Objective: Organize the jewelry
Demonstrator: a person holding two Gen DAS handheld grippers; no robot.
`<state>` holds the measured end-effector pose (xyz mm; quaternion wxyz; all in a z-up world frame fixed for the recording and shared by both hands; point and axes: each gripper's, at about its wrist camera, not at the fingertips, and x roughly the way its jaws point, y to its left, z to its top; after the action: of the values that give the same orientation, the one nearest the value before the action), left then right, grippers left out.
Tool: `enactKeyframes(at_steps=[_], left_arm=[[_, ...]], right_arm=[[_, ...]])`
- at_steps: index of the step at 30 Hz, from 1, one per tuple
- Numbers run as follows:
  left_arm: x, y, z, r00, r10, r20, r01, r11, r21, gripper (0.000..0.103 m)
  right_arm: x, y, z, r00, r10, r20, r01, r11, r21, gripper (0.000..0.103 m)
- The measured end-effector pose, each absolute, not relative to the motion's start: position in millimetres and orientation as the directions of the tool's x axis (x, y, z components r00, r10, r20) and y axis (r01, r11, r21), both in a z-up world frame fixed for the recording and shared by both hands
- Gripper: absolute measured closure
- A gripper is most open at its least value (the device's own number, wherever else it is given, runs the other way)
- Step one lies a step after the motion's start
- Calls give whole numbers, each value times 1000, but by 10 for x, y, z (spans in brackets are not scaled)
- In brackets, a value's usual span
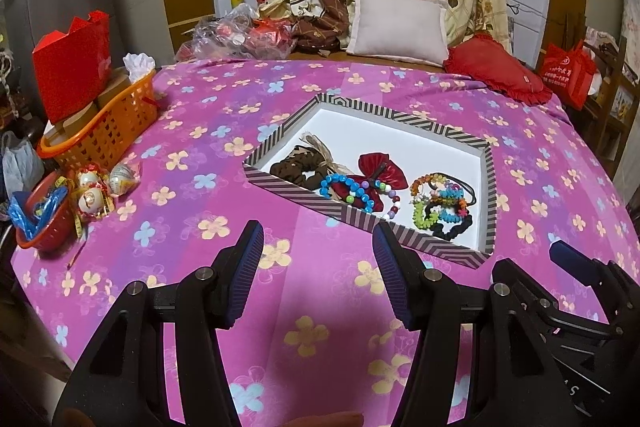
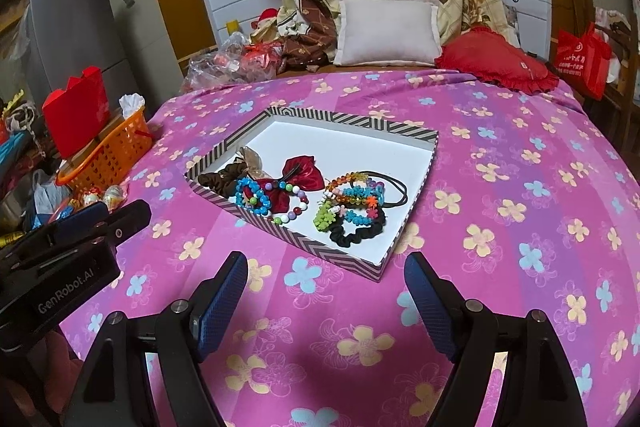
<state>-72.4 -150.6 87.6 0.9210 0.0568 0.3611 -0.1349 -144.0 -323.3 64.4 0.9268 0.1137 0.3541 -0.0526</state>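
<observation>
**Both grippers spread before the striped tray**

The shallow striped cardboard tray (image 2: 408, 143) lies on the pink flowered bedspread (image 2: 500, 227), bare cloth on its every side. The left gripper (image 1: 318, 251) and right gripper (image 2: 326, 281) hover just short of the tray's near edge, fingers wide apart, holding nothing. Inside the tray: a brown scrunchie (image 2: 218, 181), red satin bow (image 2: 304, 169), blue bead bracelet (image 2: 250, 197), and tangled coloured hair ties (image 2: 356, 207).

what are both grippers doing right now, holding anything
Left gripper: open, holding nothing, above the bedspread short of the striped tray.
Right gripper: open, holding nothing, also short of the tray.
</observation>
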Motion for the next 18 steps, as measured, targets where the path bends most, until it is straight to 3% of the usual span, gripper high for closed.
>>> enactKeyframes(at_steps=[18], left_arm=[[-716,-1493,885,702,-202,-683,286,958,11,46]], right_arm=[[-1385,-3247,604,734,-7,-680,175,968,180,24]])
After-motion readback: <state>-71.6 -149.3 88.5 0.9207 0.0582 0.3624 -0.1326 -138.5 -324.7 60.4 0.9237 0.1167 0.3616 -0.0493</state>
